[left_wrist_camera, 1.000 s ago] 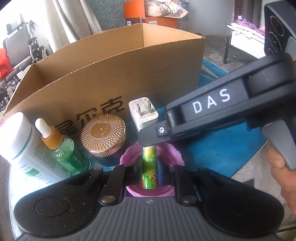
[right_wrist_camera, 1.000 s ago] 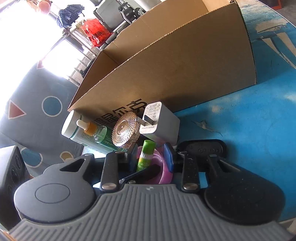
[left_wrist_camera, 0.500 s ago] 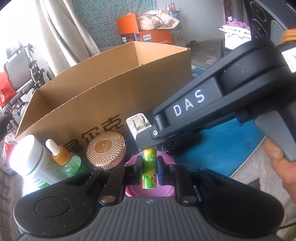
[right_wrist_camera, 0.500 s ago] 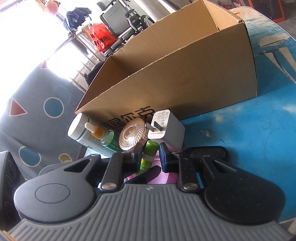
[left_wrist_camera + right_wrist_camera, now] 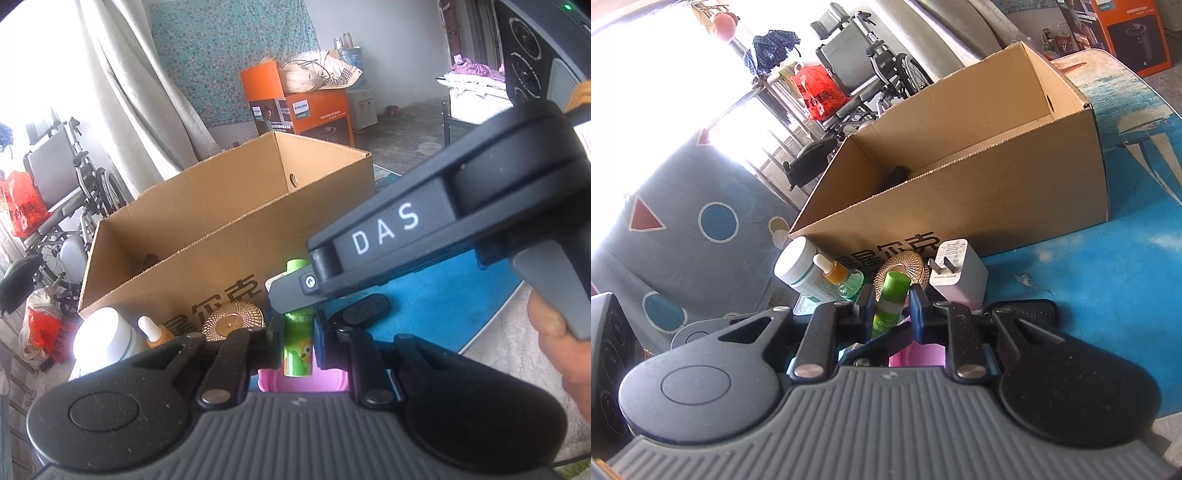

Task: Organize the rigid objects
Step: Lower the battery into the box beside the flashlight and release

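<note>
Both grippers pinch the same green tube [image 5: 298, 345]: left gripper [image 5: 298, 341] clamps its lower body, right gripper [image 5: 892, 308] clamps just under the cap. The tube sits upright above the pink cup [image 5: 306, 382], looks lifted clear. I'd keep both hands moving together, no twist, or let one release before carrying it over the cardboard box [image 5: 979, 192] rim. In the way: the white charger [image 5: 958, 271], gold ribbed lid [image 5: 901, 267], dropper bottle [image 5: 838, 277] and white bottle [image 5: 798, 264] crowd the box's near wall. Black remote [image 5: 1030, 314] lies beside the cup on the blue table [image 5: 1108, 288].
</note>
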A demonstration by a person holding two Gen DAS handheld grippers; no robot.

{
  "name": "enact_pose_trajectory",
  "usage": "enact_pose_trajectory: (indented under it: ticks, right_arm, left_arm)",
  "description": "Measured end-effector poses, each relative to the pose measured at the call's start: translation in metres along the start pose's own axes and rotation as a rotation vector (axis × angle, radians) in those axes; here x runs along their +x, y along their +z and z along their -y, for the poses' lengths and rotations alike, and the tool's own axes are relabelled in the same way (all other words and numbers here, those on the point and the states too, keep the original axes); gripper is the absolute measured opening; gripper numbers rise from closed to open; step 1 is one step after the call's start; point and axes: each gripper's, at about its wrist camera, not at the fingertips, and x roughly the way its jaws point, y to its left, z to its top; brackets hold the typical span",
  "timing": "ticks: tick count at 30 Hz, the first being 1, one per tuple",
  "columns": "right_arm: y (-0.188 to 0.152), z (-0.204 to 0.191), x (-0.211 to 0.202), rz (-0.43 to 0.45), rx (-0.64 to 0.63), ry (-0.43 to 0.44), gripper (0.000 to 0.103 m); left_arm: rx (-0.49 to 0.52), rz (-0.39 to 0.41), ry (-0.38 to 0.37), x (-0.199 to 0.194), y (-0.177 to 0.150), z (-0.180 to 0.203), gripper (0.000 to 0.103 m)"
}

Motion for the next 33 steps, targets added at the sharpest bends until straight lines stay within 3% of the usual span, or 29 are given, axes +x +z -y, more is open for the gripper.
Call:
enact_pose_trajectory:
  ticks: [12,19,27,33]
  right_arm:
    - [0.024,-0.021,-0.034,0.089,-0.054,0.066,0.019]
    - [0.079,-0.036,-0.032,0.049,-0.108,0.140,0.018]
    - [0.165,-0.041,0.019,-0.092,-0.092,0.177,0.018]
    - [0.207,-0.033,0.101,-0.256,-0.068,0.138,0.018]
  left_arm:
    - [0.001,0.101,0.049,-0.028,0.030,0.001,0.016]
    - [-0.012,0.101,0.077,-0.024,0.071,-0.017,0.016]
    - [-0.111,-0.025,0.043,0.012,0.114,-0.080,0.016]
    - [-0.247,-0.250,-0.021,0.077,0.125,-0.145,0.016]
